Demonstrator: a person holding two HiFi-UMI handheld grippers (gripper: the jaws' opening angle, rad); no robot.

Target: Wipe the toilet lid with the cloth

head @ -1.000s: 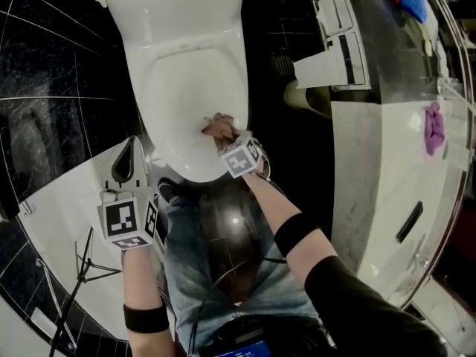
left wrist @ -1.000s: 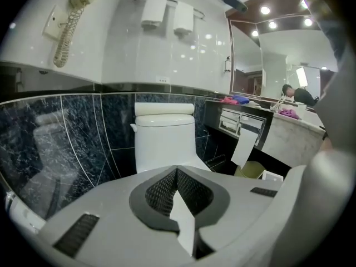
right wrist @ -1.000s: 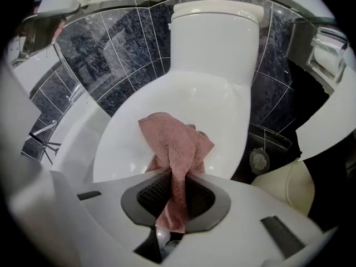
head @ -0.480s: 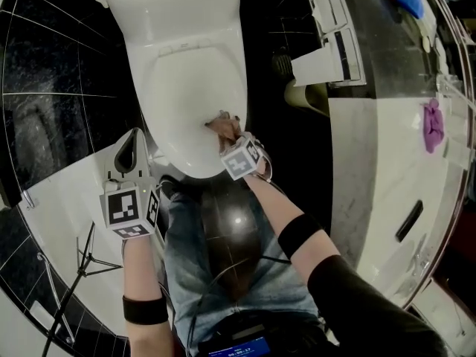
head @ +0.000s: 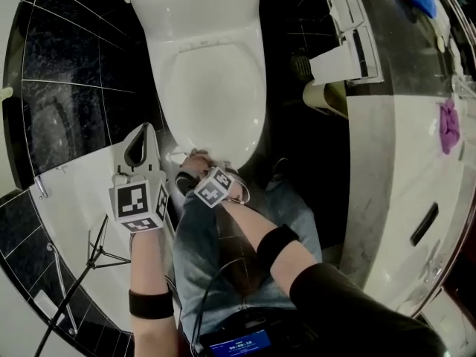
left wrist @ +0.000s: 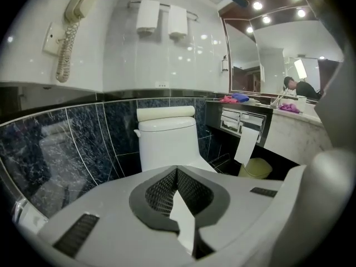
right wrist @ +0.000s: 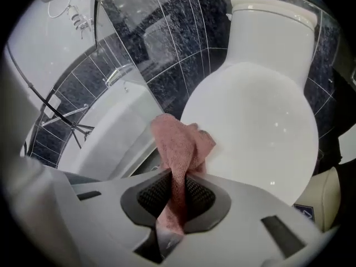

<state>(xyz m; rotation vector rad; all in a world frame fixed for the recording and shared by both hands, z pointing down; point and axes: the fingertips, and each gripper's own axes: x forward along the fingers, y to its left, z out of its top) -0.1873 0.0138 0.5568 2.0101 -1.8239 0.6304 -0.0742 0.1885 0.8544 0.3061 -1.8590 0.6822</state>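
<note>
One crumpled pink cloth hangs bunched over glossy white lid.

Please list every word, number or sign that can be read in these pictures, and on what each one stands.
No text is legible anywhere.
Blue screen at the head view's bottom edge: characters too small.
Marker cubes: black square patterns only, no letters.
Dark label, right gripper view, lower right: too blurred.

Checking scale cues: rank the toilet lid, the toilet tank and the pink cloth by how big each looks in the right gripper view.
1. Toilet lid: clearly the largest.
2-3. Toilet tank and pink cloth: roughly alike. The cloth hangs much nearer the camera, so I leave these two unranked.
</note>
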